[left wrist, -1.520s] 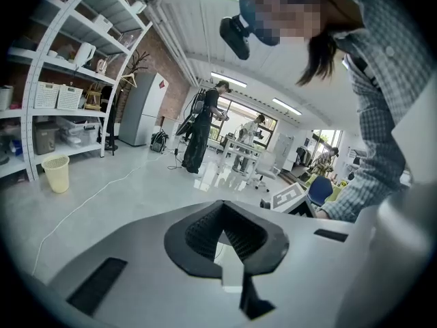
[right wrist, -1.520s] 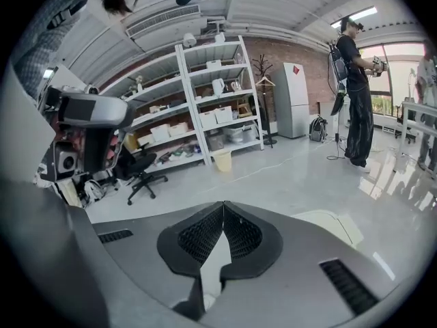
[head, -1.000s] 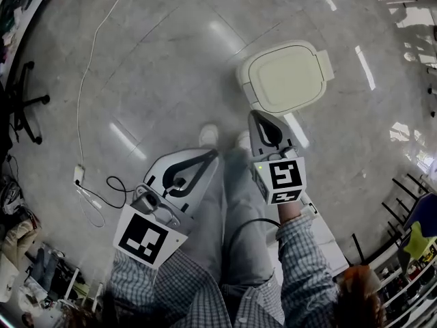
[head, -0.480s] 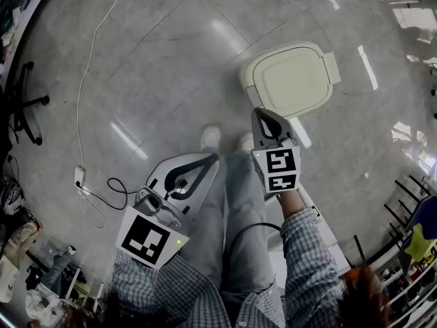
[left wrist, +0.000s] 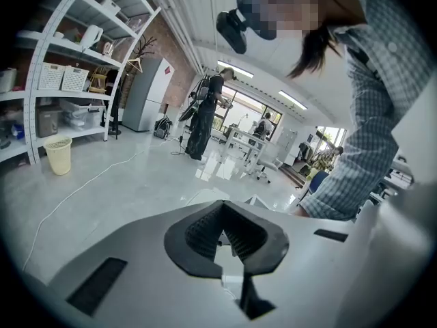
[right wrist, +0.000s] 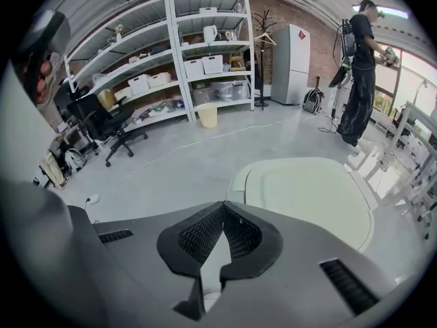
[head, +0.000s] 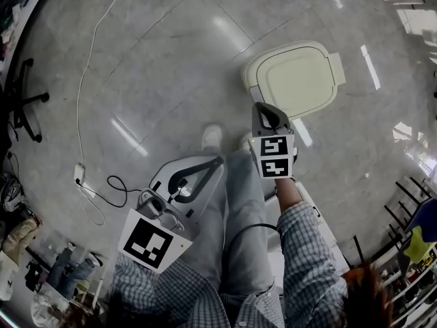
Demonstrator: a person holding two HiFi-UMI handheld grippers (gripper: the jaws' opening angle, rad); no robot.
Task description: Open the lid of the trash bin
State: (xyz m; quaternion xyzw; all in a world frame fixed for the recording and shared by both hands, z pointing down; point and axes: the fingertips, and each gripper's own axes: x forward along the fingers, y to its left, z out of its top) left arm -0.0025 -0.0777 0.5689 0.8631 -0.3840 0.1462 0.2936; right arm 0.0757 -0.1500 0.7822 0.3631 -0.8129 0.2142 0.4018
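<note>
Hovering just short of the trash bin (head: 254,74), that right claw (head: 263,109). Is it holding anything?

No. Its jaws are pressed together at the tips with nothing between them. The left claw (head: 216,162) is the same, clenched on nothing, low over the person's trouser leg (head: 235,210) and well apart from the bin.

And the bin itself?

It's on the floor (head: 157,67), just ahead of the person's shoes (head: 212,137), with the lid (right wrist: 307,193) lying flat and closed. The right claw points at the near rim, but I'd say it isn't touching yet.

So how would you go about opening it?

There's a tab (head: 336,67) sticking out on the lid's far side. I take that for the hinge, though I can't be sure. If it is, the free edge is the one nearest the claw. I'd either slip the closed tips under that lip and lever it up, or part the jaws and pinch the lip. Then I'd carry it up and over in an arc round the hinge, not straight up.

Anything to mind?

The bin looks light and the floor is glossy, so a sideways shove could slide it. I'd lift gently. The idle left claw could steady the body if it starts to shift.
</note>
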